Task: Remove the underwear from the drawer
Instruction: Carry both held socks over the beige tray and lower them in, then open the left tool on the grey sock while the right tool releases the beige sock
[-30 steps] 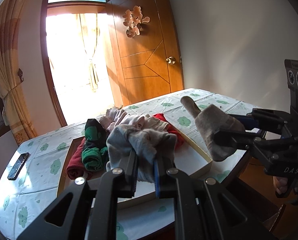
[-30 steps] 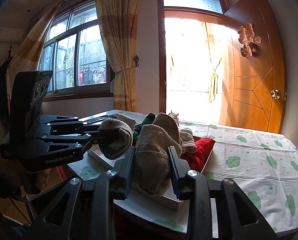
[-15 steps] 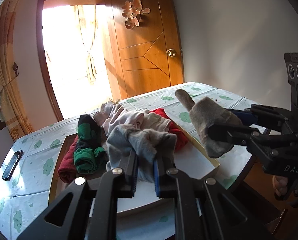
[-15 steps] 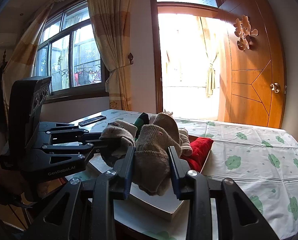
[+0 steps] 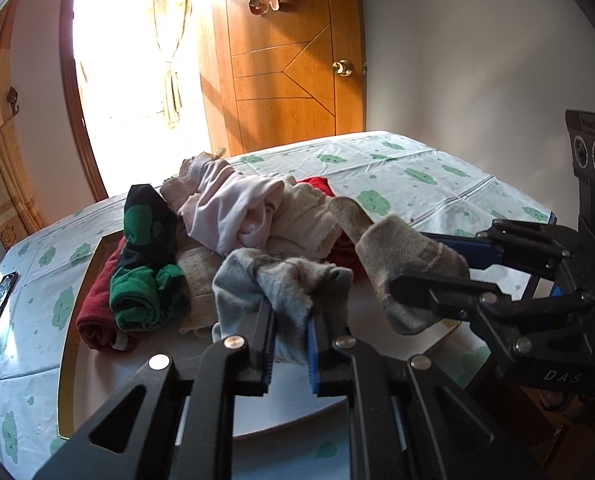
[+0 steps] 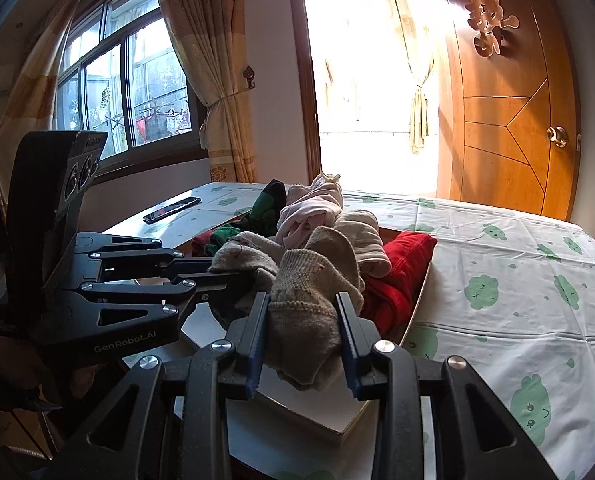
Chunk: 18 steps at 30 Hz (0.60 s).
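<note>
1. Cloud-print cloth covers the bench (image 5: 417, 176).
2. Left tongs (image 5: 290, 336) pinch a grey sock (image 5: 281, 280).
3. Right tongs (image 6: 302, 340) pinch a beige knitted sock (image 6: 309, 292).
4. Shallow white drawer (image 5: 289, 412) holds piled underwear (image 5: 233, 208).

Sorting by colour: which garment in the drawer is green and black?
The rolled green-and-black piece at the pile's left end, lying on the dark red one; the others are pink, cream or red.
</note>
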{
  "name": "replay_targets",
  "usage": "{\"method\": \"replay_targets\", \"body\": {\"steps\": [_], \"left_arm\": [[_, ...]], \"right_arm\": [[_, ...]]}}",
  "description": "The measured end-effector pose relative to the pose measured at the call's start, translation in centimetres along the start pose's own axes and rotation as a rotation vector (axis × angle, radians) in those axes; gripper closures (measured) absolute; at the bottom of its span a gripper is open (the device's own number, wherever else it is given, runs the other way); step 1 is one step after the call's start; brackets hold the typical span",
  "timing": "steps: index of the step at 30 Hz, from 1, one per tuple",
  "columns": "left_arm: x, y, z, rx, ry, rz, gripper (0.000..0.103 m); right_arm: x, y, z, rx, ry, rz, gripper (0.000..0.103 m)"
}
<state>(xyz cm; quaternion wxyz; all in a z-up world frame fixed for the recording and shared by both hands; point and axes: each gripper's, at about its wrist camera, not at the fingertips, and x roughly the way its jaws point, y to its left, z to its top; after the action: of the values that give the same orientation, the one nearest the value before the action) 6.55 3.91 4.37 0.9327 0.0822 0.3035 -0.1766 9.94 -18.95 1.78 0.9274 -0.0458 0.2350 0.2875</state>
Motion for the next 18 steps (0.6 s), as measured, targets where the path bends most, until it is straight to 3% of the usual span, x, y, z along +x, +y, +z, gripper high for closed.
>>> {"method": "replay_targets", "body": {"steps": [6, 18], "left_arm": [[1.4, -0.3, -0.3, -0.005, 0.044, -0.019, 0.092], [2.6, -1.1, -1.1, 0.004, 0.078, -0.029, 0.091]], "right_arm": [[1.9, -0.6, -0.4, 0.022, 0.087, -0.012, 0.068], [3.5, -1.0, -1.2, 0.044, 0.155, -0.034, 0.065]]}}
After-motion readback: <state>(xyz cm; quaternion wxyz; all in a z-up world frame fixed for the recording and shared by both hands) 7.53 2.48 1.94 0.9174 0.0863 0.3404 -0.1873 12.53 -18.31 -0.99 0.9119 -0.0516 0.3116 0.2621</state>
